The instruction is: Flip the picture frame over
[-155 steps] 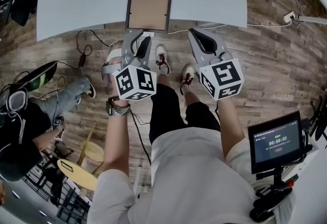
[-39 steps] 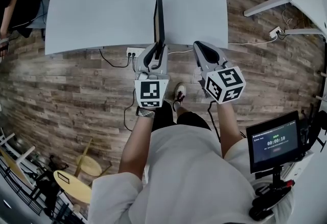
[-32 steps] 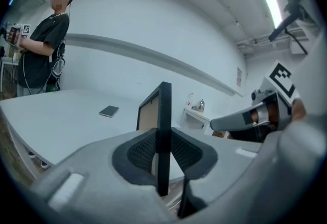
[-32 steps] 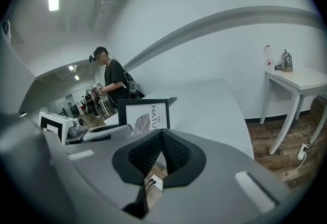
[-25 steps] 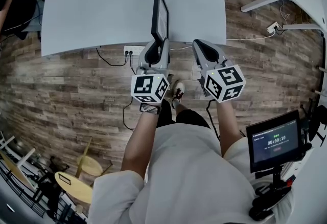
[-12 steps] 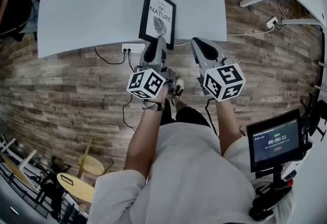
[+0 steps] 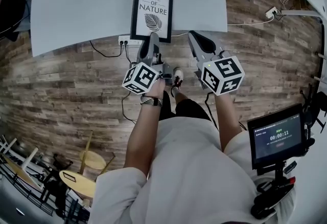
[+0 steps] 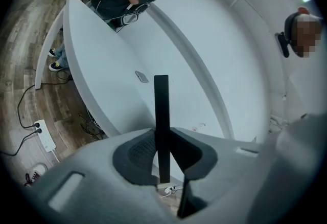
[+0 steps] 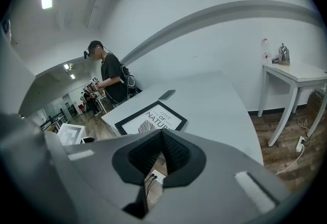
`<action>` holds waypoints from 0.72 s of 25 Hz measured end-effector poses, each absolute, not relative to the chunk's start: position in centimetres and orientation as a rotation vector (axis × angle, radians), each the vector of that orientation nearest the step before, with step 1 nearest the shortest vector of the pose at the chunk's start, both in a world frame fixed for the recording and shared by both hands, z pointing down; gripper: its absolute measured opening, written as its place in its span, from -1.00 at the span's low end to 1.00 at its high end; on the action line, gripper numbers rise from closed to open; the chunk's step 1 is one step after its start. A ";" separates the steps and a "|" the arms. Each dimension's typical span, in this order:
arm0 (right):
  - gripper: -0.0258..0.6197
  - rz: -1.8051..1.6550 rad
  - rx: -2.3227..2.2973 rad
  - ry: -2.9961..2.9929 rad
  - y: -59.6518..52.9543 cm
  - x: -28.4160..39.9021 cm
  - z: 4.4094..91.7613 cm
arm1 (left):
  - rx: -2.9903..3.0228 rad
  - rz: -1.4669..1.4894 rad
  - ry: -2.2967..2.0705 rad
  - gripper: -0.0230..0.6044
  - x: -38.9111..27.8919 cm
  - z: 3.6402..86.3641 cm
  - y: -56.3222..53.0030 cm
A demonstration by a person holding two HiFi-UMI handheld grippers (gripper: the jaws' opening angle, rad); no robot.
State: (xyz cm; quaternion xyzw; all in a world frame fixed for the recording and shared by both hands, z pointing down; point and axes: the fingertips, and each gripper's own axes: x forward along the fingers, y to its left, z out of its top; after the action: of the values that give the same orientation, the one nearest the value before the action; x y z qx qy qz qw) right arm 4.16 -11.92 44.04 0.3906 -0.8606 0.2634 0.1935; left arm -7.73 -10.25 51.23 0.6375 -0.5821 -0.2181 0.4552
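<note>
Print side up: the black rectangular picture frame (image 7: 152, 13), with its white leaf poster facing the ceiling, lies at 12 o'clock in front of me near the close edge of the pale grey, curved-edged bench (image 7: 76, 3). My left hand-held gripper (image 7: 152, 43) is clamped on the frame's 6 o'clock rail. In the left gripper view that rail (image 8: 161, 115) runs edge-on as a thin dark bar, pinched between the two black pads, which are partly closed on it. My right hand-held gripper (image 7: 196, 39) hangs at about 4 o'clock from the frame, off the bench edge. Its jaws are together and it is holding nothing. From its view the poster face (image 9: 150, 118) reads flat on the bench top.

I judge the turn itself to be finished, with the step in hand being the set-down. Whether the gripped rail fully rests on the bench I cannot tell, since it sits right at the edge. The next move calls for settling that rail down, parting the left pads cleanly, and drawing back toward 6 o'clock without dragging the frame off the edge.
</note>
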 end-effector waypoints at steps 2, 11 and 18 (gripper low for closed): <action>-0.92 0.746 1.089 -2.405 -12.1 3.6 44.9 | 1.555 -0.543 -1.429 -0.68 -8.2 52.1 -10.3; -0.92 0.746 1.061 -2.380 -11.8 2.6 46.6 | 1.471 -0.598 -1.405 -0.68 -9.2 53.6 -10.2; -0.92 0.760 1.053 -2.367 -11.6 2.5 47.3 | 1.433 -0.636 -1.391 -0.68 -9.6 53.9 -10.4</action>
State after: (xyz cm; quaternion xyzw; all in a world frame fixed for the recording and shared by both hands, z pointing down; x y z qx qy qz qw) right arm 2.45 -11.62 47.30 0.3806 -0.8554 0.2748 0.2189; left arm -9.62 -10.37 53.87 0.5924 -0.5752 -0.2629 0.4991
